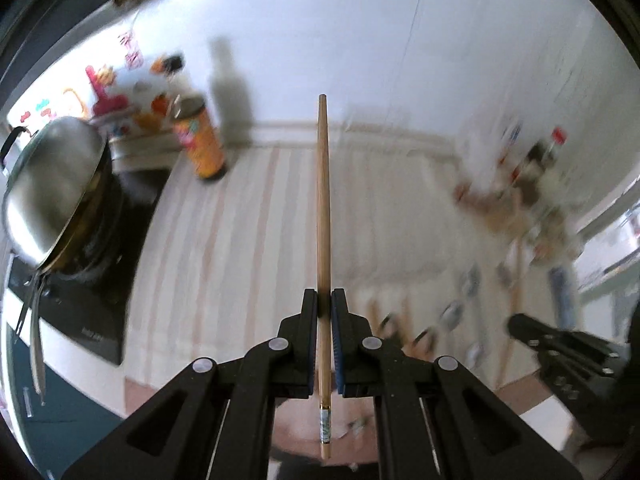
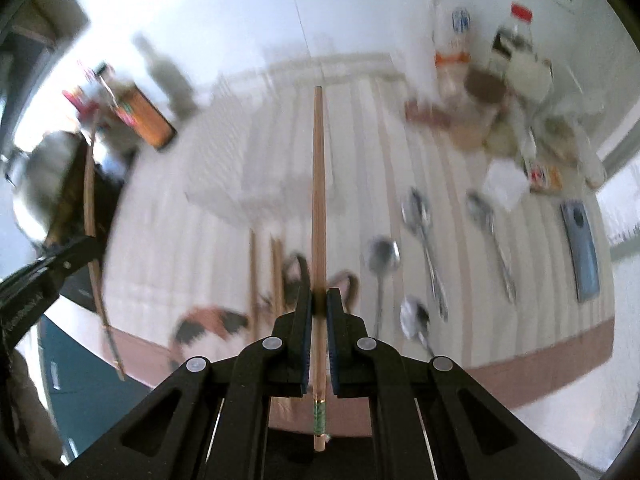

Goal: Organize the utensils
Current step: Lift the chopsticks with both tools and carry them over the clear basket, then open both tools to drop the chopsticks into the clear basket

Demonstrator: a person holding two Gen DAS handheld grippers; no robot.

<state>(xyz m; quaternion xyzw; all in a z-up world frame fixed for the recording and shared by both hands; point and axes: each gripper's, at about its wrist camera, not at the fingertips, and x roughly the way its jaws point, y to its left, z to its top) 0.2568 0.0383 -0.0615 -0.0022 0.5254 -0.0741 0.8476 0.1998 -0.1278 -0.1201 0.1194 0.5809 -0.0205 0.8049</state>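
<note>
Above a striped cloth [image 2: 224, 248] on a kitchen counter, we hold one wooden chopstick in each tool: the left gripper [image 1: 325, 294] has its jaws closed tight on the left chopstick [image 1: 323, 200], and the right gripper [image 2: 319, 294] is clamped the same way on the right chopstick [image 2: 319, 184], each stick running straight out along the fingers with its banded butt end behind the pads. Both sticks are in the air, clear of the cloth, where several spoons [image 2: 420, 216] lie to the right and two more chopsticks [image 2: 264, 276] lie just left of the right gripper. We judge the step in hand to be carrying the pair to wherever the chopsticks are being gathered, probably beside those two. To do it well, we keep the grips firm near the thick end, bring the tips down level so neither digs into the cloth, lay the sticks parallel to those already down, and open only once each one rests. Much here is smeared by motion: the bottles and packets [image 2: 500, 92] at the far right are unreadable, a faint pale rack-like shape [image 2: 248, 160] mid-cloth cannot be identified, and the dark-and-orange object [image 2: 208, 322] at the cloth's near edge is cut off by the gripper. A pot with a steel lid [image 1: 56, 184] sits at far left.
</note>
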